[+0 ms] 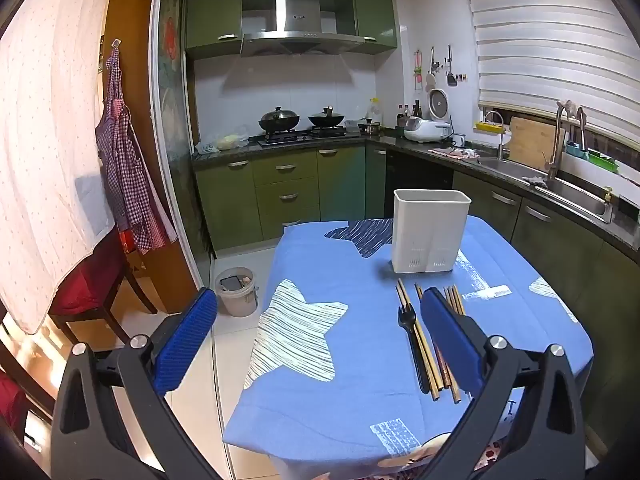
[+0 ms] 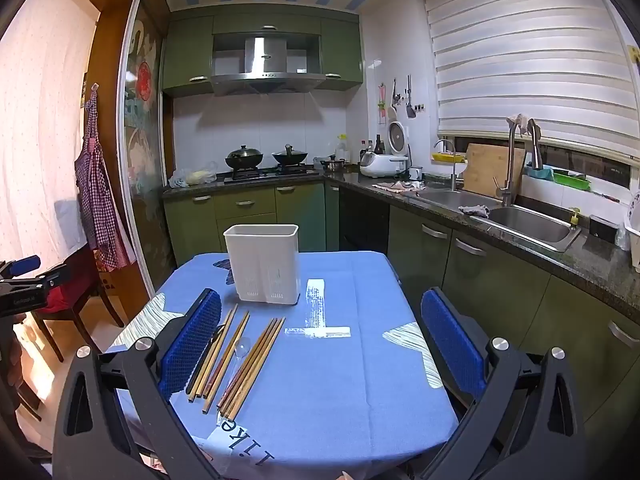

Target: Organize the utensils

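Note:
A white utensil holder (image 1: pixel 430 230) (image 2: pixel 264 262) stands upright at the far part of a blue-clothed table (image 1: pixel 360 360) (image 2: pixel 352 380). In front of it lie several wooden chopsticks (image 1: pixel 424 344) (image 2: pixel 240 356), a black fork (image 1: pixel 410 336) (image 2: pixel 208 350) and a clear plastic spoon (image 2: pixel 240 354). My left gripper (image 1: pixel 320 308) hovers open above the table's near left edge; its right finger partly hides the chopsticks. My right gripper (image 2: pixel 322 308) hangs open above the near side of the table, its left finger beside the utensils. Neither holds anything. The left gripper (image 2: pixel 24 276) also shows at the left edge of the right wrist view.
Green cabinets, a stove with two woks (image 1: pixel 300 120) and a sink (image 2: pixel 528 222) line the back and right walls. A bucket (image 1: pixel 236 290) stands on the floor left of the table. A red-cushioned chair (image 1: pixel 92 284) and a checked apron (image 1: pixel 124 168) are at left.

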